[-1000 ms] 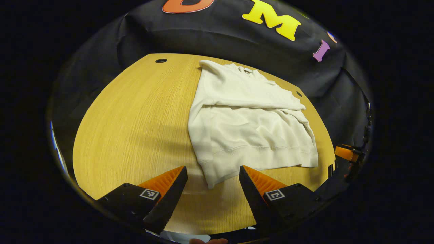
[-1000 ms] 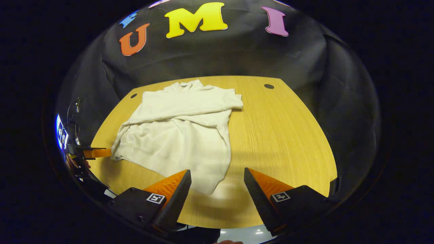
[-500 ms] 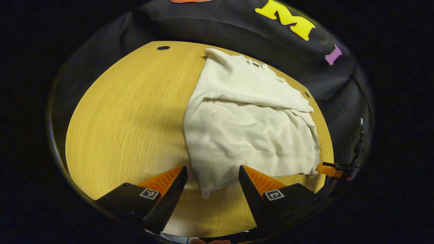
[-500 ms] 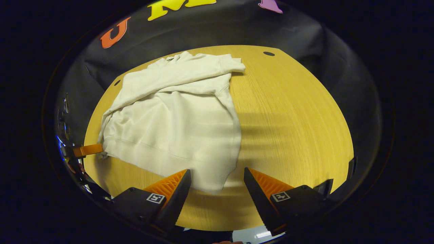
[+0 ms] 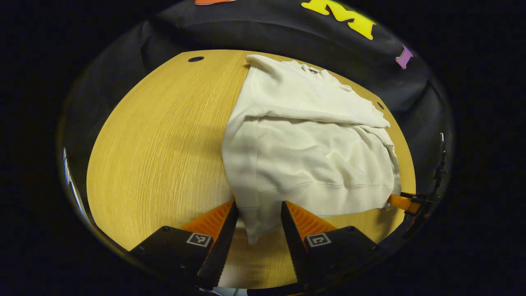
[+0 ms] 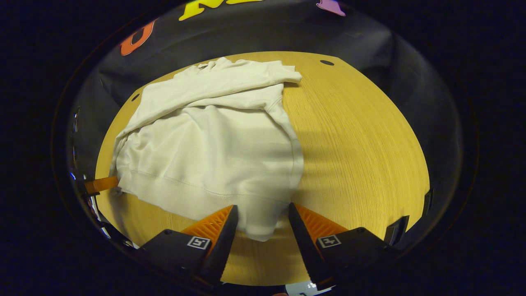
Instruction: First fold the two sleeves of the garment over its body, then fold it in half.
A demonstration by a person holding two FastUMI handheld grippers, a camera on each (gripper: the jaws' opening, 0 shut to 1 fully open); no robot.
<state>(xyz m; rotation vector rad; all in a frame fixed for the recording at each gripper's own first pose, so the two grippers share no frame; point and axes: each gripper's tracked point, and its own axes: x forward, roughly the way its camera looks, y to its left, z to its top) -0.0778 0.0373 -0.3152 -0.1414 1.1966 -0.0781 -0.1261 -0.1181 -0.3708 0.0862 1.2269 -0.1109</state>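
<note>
Soft white garment [image 5: 304, 156] lies sleeves-in on the desk [image 5: 156, 139]; each part-open claw, left claw [image 5: 257, 220] and right claw [image 6: 259, 222], should pinch its hem corner firmly together

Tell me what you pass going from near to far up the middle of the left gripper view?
Left gripper → hem corner → sweatshirt → folded sleeve → collar → wall.
</note>
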